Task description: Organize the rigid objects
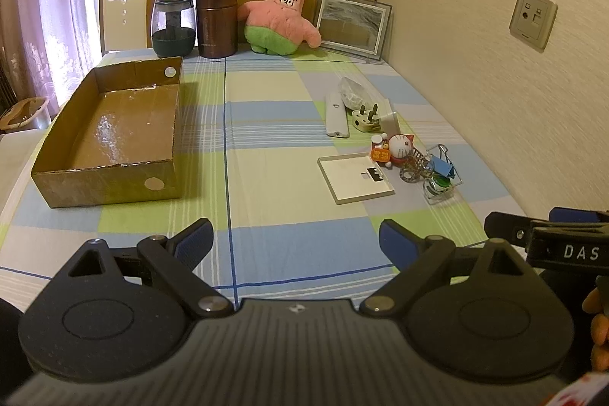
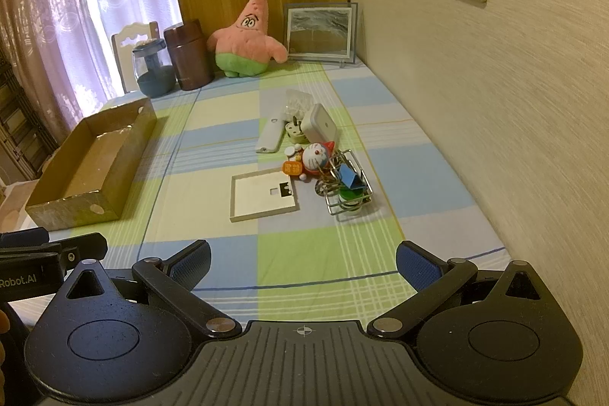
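Table (image 1: 274, 177), checked cloth, bearing all below.
Cardboard box (image 1: 110, 124), ten o'clock, open-topped, nothing in it; presumably the bin for the sorted pieces.
Left gripper (image 1: 296, 240) and right gripper (image 2: 303, 263), six o'clock, both released, jaws wide, gripping nothing, hanging short of the goods.
White frame (image 1: 356, 179), two o'clock, lying flat.
White remote (image 1: 335, 115), one o'clock.
Wire basket (image 1: 441, 174) with blue clip, three o'clock.
Cat figurine (image 1: 399, 147) and plug (image 1: 365, 118), clustered beside it, none boxed yet.
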The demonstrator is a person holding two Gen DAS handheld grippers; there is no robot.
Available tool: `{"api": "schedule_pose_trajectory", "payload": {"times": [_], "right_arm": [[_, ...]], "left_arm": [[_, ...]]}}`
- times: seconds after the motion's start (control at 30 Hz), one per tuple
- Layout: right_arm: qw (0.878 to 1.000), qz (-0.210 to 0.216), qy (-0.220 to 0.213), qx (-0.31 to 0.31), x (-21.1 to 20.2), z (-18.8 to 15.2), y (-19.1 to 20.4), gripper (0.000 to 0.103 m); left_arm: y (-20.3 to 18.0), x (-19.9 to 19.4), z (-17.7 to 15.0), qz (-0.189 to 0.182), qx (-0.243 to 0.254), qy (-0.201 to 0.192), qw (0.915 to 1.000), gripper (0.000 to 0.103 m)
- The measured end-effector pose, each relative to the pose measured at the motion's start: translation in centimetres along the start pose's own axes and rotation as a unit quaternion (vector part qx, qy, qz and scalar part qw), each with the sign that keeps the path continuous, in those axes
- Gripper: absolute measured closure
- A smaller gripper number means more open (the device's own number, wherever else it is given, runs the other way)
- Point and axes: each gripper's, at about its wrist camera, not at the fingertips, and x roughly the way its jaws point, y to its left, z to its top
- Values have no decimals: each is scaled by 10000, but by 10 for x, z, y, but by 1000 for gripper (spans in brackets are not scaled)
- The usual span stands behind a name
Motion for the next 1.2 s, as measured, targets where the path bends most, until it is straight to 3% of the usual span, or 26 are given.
{"api": "schedule_pose_trajectory", "payload": {"times": [0.67, 1.2], "right_arm": [[10000, -24, -8, 34, 7, -1, -6, 2], [9998, -160, -103, -80, 45, 22, -20, 3]], "left_arm": [[0, 4, -2, 7, 42, 8, 10000, 11], [5, 55, 23, -80, 40, 88, 9999, 11]]}}
